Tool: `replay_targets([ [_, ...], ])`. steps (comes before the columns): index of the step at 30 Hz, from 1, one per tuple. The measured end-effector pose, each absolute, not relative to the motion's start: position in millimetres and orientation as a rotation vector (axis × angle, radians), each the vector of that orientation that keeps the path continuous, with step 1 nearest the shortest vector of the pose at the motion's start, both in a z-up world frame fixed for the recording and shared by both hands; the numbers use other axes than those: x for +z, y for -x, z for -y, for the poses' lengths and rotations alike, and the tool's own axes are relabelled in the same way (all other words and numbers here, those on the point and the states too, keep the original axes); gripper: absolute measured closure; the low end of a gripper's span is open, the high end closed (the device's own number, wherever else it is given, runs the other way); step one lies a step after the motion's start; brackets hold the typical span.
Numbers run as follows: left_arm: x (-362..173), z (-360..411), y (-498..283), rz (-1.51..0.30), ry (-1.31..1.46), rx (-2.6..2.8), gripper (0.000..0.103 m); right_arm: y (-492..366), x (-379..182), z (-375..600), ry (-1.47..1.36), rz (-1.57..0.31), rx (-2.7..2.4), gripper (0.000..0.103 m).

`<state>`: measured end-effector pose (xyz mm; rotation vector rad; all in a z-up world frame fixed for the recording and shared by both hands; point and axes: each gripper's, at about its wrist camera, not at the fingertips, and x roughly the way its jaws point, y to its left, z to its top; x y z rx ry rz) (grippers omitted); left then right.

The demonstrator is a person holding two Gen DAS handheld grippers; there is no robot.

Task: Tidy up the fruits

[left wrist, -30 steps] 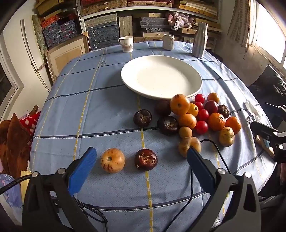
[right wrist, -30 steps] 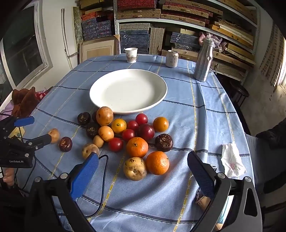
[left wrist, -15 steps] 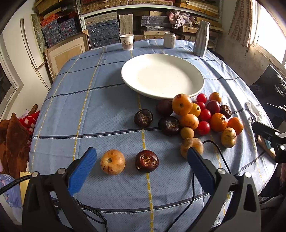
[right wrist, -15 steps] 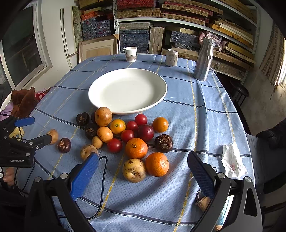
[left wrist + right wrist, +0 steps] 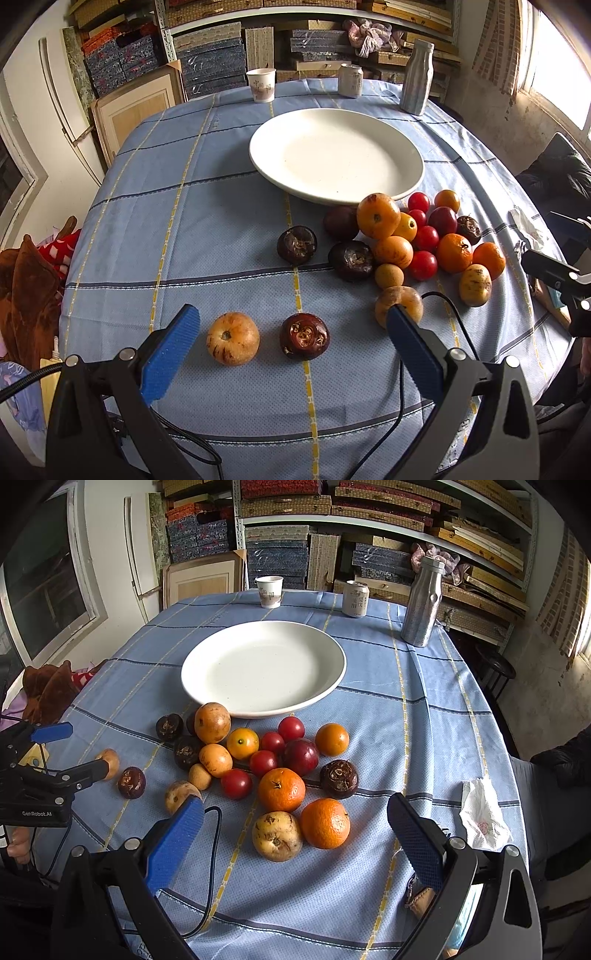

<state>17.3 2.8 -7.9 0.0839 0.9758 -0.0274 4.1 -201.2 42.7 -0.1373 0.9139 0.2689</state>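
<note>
A white plate [image 5: 369,122] [image 5: 207,679] stands empty mid-table. Near its front rim lies a pile of fruit [image 5: 417,236] [image 5: 273,760]: oranges, red tomatoes, dark purple and tan fruits. My left gripper [image 5: 293,326] is open and empty, its jaws spanning a tan fruit [image 5: 232,343] and a dark purple fruit [image 5: 304,336] that lie apart from the pile. My right gripper [image 5: 295,819] is open and empty, just in front of an orange [image 5: 325,823] and a yellowish fruit [image 5: 277,836].
A paper cup [image 5: 269,590], a can [image 5: 355,599] and a metal bottle [image 5: 421,602] stand at the table's far edge. A crumpled tissue [image 5: 482,816] lies at the right. A black cable [image 5: 214,849] runs over the cloth. Shelves stand behind.
Both grippers have crept slightly forward toward the fruit; both stay open. No fruit has moved.
</note>
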Motion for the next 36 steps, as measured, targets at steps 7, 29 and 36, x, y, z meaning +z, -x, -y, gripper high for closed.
replay_targets([
  [7,-8.7,-3.1,-17.9,-0.977,-0.084,-0.028,0.004,-7.2,40.7,199.3,0.139,-0.917,0.27,0.003],
  [29,-9.9,-3.4,-19.8,-0.98,-0.085,-0.028,0.004,-7.6,40.3,197.9,0.139,-0.916,0.274,0.003],
  [36,-10.0,-3.3,-20.0,-0.981,-0.086,-0.028,0.004,-7.6,40.4,198.6,0.139,-0.916,0.275,0.003],
])
